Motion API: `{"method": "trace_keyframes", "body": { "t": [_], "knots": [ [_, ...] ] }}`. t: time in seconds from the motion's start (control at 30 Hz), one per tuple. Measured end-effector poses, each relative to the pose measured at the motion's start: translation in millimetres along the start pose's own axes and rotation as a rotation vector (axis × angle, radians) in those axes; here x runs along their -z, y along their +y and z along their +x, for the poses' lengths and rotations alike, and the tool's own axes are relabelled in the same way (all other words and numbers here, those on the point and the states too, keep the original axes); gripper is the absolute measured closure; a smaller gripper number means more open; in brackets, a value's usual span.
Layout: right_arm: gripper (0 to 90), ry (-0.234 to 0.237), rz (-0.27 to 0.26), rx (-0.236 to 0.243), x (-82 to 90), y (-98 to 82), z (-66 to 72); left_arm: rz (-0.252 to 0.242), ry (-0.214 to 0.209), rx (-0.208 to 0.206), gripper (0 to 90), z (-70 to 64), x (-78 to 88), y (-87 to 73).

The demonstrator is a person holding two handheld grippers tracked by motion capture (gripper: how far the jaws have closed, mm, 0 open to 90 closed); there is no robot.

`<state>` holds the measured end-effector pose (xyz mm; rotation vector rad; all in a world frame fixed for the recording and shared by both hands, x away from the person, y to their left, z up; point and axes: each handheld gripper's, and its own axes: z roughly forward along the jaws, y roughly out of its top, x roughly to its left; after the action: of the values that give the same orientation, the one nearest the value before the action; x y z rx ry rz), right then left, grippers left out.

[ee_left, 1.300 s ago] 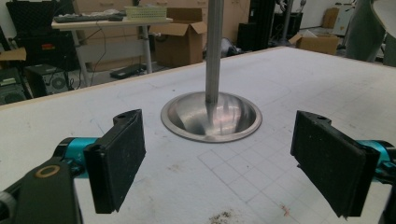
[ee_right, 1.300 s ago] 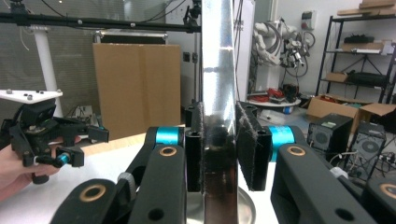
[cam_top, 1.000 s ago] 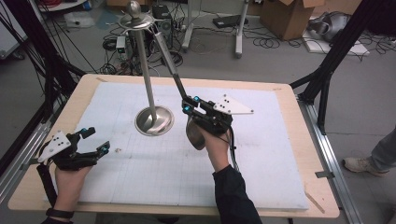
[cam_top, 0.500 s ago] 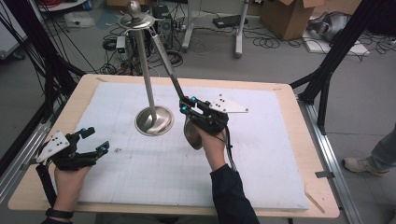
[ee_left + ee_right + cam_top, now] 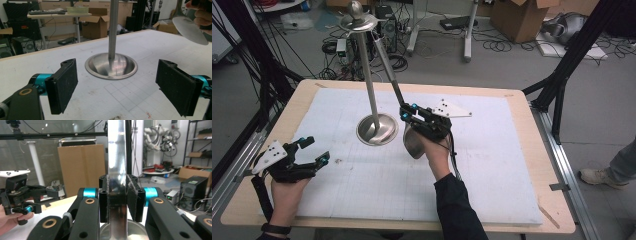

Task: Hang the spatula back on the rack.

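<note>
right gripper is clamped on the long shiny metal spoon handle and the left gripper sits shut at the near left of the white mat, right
Not quite: the left gripper is open, not shut. The left gripper view shows its two black jaws wide apart, the round steel stand base beyond the gap. The rest holds: the right gripper is clamped on the long shiny metal spoon handle.

High view looked forward and down over the whole tabletop (image 5: pixel 492 165). Left gripper view sat low near the surface, facing the metal stand (image 5: pixel 111 63) close ahead. Right gripper view looked level along its jaws, very near. All three shared the stand.
</note>
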<state>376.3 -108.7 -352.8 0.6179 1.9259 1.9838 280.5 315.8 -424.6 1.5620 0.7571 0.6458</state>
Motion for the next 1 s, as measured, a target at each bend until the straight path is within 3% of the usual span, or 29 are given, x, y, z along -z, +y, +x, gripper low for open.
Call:
{"method": "trace_keyframes", "body": {
  "t": [0.57, 0.73, 1.0],
  "knots": [
    [75.1, -0.010, 0.071, -0.011, -18.8, -2.8, -1.4, -0.006, -0.002, 0.005, 18.2, -0.5, -0.1, 0.4],
    [70.2, -0.014, 0.043, -0.018, -17.7, 0.8, -2.0, -0.007, -0.003, 0.005, 18.3, -0.7, -0.1, 0.4],
    [64.6, -0.045, 0.046, 0.028, -13.9, 10.4, 3.0, -0.006, -0.006, -0.001, 18.3, -1.2, 0.0, 1.0]
  ]
}}
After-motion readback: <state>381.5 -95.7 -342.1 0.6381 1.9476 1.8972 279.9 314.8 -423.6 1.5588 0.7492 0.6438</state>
